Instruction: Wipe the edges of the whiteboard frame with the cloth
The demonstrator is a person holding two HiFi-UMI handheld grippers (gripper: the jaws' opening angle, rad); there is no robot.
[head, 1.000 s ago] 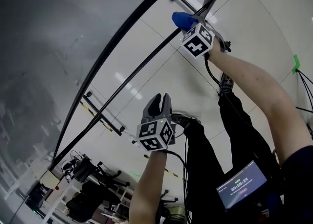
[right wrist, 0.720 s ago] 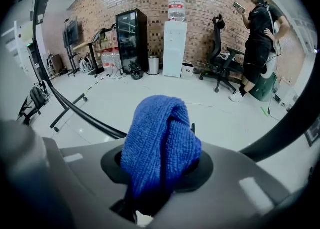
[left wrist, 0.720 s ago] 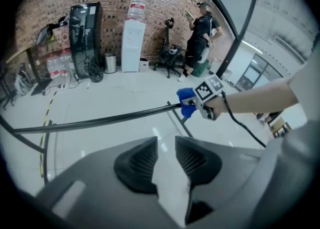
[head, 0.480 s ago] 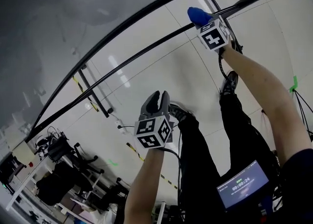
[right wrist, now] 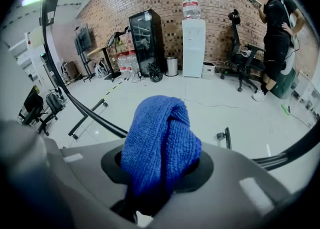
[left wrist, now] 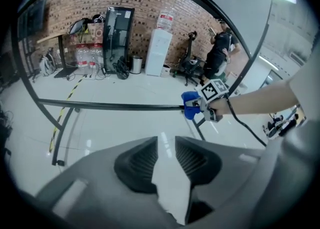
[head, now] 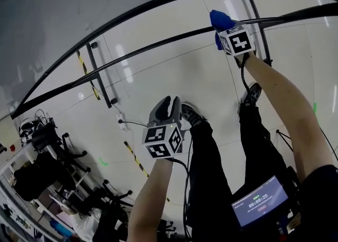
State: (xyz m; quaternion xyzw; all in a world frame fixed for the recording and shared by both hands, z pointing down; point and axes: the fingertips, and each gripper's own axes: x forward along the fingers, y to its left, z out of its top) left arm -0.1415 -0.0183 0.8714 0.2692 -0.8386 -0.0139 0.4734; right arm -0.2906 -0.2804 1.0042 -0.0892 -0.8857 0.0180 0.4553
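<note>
The whiteboard's grey face (head: 53,14) fills the upper left of the head view, bounded by its thick black frame edge (head: 158,2). A thinner black bar (head: 158,43) runs just below it. My right gripper (head: 217,24) is shut on a bunched blue cloth (head: 219,19), and the cloth rests against that thin bar. The right gripper view shows the cloth (right wrist: 160,138) bulging out between the pads. My left gripper (head: 166,110) hangs over the floor, away from the board, its jaws drawn together to a narrow slit with nothing in them (left wrist: 166,155). From the left gripper view the cloth (left wrist: 190,109) sits at the bar's end.
The stand's black legs (head: 100,74) reach across the glossy floor. My own legs and shoes (head: 190,114) are below, with a timer screen (head: 260,199) at my waist. Office chairs and desks (head: 42,172) crowd the lower left. A water dispenser (right wrist: 193,48) and another person (right wrist: 277,28) stand by the brick wall.
The right gripper has slid the blue cloth along the thin black bar, towards the stand's upright. The left gripper travelled the same way, still with nothing in it.
</note>
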